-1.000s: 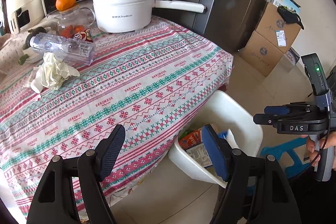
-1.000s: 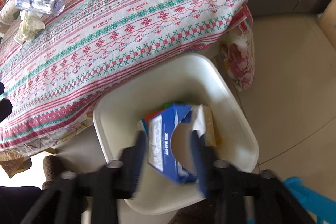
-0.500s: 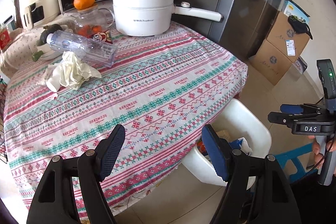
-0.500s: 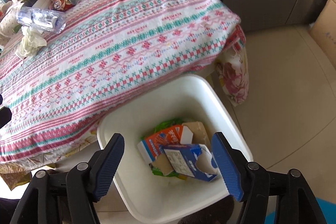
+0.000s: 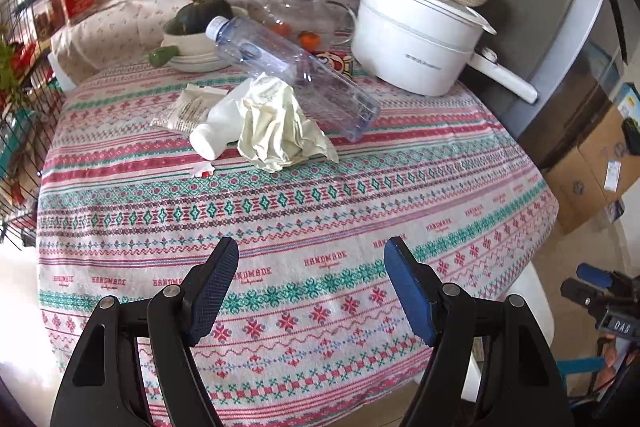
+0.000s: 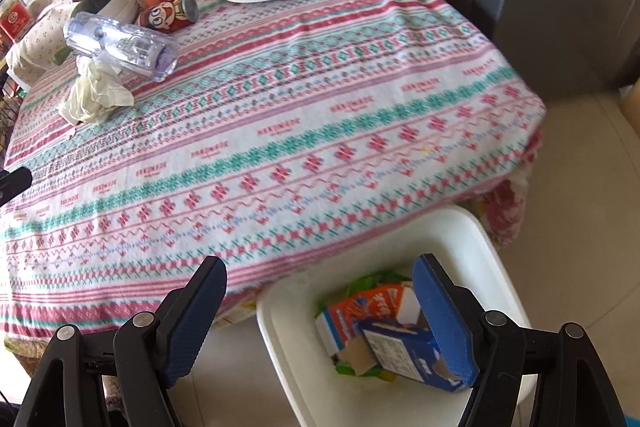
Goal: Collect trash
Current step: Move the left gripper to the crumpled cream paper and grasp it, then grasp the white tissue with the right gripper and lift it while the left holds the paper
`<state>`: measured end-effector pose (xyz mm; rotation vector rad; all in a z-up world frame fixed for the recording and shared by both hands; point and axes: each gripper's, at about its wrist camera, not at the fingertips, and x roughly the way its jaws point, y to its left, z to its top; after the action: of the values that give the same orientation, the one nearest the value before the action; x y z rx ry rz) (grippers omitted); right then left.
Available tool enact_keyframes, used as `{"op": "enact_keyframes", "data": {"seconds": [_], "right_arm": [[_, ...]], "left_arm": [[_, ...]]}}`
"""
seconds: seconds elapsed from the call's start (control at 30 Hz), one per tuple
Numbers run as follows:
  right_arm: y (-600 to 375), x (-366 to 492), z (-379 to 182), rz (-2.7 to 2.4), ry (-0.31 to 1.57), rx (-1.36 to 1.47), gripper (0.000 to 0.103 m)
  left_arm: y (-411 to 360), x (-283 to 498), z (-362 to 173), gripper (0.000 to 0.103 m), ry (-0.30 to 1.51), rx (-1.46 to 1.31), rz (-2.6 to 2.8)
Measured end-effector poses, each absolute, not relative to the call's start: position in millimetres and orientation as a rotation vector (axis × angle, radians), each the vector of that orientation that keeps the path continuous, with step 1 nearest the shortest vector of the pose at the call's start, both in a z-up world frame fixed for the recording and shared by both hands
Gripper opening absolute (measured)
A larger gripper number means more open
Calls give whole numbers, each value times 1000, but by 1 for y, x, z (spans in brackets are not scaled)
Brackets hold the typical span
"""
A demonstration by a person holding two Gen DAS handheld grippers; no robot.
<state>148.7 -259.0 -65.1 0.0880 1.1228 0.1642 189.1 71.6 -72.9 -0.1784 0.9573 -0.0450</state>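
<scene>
Left gripper (image 5: 311, 259): jaws wide, empty, over bare tablecloth (image 5: 280, 211).
Right gripper (image 6: 320, 275): jaws opening, nothing between, above bin (image 6: 496, 251) at table edge; blue carton (image 6: 404, 347) lies inside.
Clear bottle (image 5: 292, 75): on side, cap toward far left, base toward near right.
Crumpled paper (image 5: 280, 127): touching bottle, nearer side.
White pot (image 5: 416, 39): beyond.
</scene>
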Motion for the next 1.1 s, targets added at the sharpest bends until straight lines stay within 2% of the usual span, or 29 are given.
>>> {"op": "enact_keyframes", "data": {"seconds": [0.13, 0.73, 0.9, 0.97, 1.1], "right_arm": [[-240, 162, -68, 175, 1119, 66, 81], [-222, 201, -85, 165, 1167, 182, 81], [-228, 200, -86, 160, 1176, 186, 81], [-228, 199, -86, 159, 1177, 188, 81], [-227, 198, -83, 164, 1166, 189, 81]], "left_arm": [[91, 213, -86, 78, 935, -297, -7], [98, 307, -137, 79, 875, -473, 251], [106, 307, -140, 64, 861, -468, 255], [103, 305, -135, 51, 859, -431, 238], [97, 291, -121, 44, 885, -375, 177]]}}
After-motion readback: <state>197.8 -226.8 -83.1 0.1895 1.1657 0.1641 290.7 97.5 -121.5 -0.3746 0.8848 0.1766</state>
